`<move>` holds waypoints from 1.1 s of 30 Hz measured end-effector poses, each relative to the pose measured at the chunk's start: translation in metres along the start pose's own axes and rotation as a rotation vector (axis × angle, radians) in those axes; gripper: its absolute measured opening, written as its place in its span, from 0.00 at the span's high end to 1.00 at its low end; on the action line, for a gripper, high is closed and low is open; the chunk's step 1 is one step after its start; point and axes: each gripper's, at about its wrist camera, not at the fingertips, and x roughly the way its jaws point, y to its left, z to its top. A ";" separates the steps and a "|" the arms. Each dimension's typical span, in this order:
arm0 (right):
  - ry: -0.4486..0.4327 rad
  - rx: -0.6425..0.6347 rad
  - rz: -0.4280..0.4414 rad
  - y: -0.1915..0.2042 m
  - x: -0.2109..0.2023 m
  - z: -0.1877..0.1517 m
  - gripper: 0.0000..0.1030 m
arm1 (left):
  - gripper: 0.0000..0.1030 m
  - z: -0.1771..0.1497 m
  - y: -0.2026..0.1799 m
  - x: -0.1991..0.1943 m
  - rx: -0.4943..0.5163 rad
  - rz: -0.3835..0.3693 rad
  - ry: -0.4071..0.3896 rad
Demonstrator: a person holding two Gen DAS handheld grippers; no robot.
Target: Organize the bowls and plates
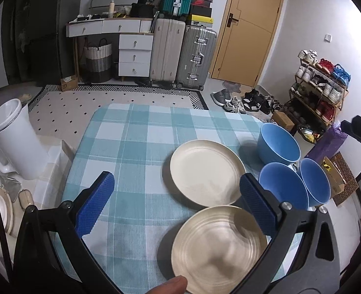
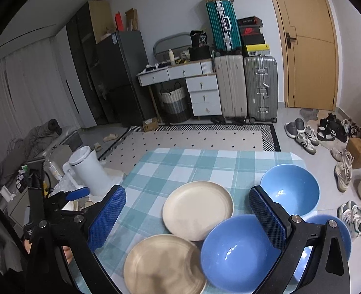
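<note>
Two cream plates lie on the teal check tablecloth [image 1: 131, 142]: the far plate [image 1: 206, 172] [image 2: 197, 210] and the near plate [image 1: 219, 247] [image 2: 165, 264], whose rims overlap slightly. Three blue bowls stand upright to their right: a far bowl [image 1: 278, 144] [image 2: 290, 191], a middle bowl [image 1: 283, 186] [image 2: 236, 247] and a right bowl [image 1: 315, 183] [image 2: 339, 230], partly hidden by a finger. My left gripper [image 1: 178, 203] hangs open above the plates, holding nothing. My right gripper [image 2: 187, 218] is open too, above the plates and the middle bowl.
A white lidded jug [image 1: 13, 142] [image 2: 87, 169] stands off the table's left side among clutter. Shoes [image 2: 303, 137] and a shoe rack [image 1: 320, 85] are to the right. A thumb [image 1: 170, 285] shows at the bottom edge.
</note>
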 end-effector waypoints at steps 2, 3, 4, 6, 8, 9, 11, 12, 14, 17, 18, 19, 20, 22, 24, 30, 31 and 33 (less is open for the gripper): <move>0.026 0.005 -0.009 -0.006 0.015 0.007 0.01 | 0.01 0.006 0.001 0.012 0.006 0.006 0.011; 0.040 0.000 -0.007 -0.007 0.022 0.010 0.01 | 0.01 0.008 0.001 0.016 0.009 0.009 0.014; 0.051 -0.005 -0.006 -0.009 0.029 0.010 0.01 | 0.01 0.010 0.001 0.021 0.011 0.013 0.019; 0.091 -0.011 0.000 -0.013 0.047 0.012 0.01 | 0.01 0.015 0.002 0.032 0.009 0.019 0.030; 0.145 -0.009 0.005 -0.020 0.068 0.013 0.01 | 0.01 0.019 0.005 0.046 0.001 0.025 0.047; 0.168 -0.007 0.006 -0.023 0.078 0.013 0.01 | 0.01 0.021 0.006 0.054 -0.005 0.026 0.058; 0.208 -0.008 -0.005 -0.030 0.099 0.012 0.01 | 0.01 0.022 0.008 0.069 -0.012 0.031 0.076; 0.234 -0.006 -0.008 -0.035 0.110 0.012 0.01 | 0.01 0.022 0.010 0.076 -0.015 0.040 0.085; 0.268 0.001 -0.011 -0.043 0.128 0.012 0.01 | 0.01 0.021 0.015 0.094 -0.029 0.043 0.112; 0.312 -0.001 -0.029 -0.052 0.152 0.008 0.01 | 0.01 0.019 0.020 0.116 -0.041 0.045 0.144; 0.326 -0.002 -0.033 -0.055 0.159 0.006 0.01 | 0.01 0.018 0.020 0.123 -0.039 0.051 0.151; 0.342 -0.005 -0.033 -0.057 0.166 0.004 0.01 | 0.01 0.017 0.021 0.128 -0.038 0.054 0.157; 0.355 -0.007 -0.034 -0.059 0.172 0.002 0.01 | 0.01 0.017 0.021 0.133 -0.037 0.054 0.163; 0.378 -0.013 -0.040 -0.063 0.184 0.000 0.01 | 0.01 0.015 0.021 0.143 -0.035 0.056 0.174; 0.400 -0.020 -0.040 -0.065 0.195 -0.003 0.01 | 0.01 0.014 0.021 0.153 -0.031 0.062 0.187; 0.464 -0.039 -0.039 -0.069 0.225 -0.012 0.01 | 0.01 0.007 0.020 0.184 -0.025 0.072 0.237; 0.474 -0.042 -0.039 -0.069 0.227 -0.013 0.01 | 0.01 0.006 0.020 0.190 -0.023 0.073 0.244; 0.502 -0.047 -0.039 -0.070 0.237 -0.018 0.01 | 0.01 0.004 0.020 0.198 -0.023 0.075 0.256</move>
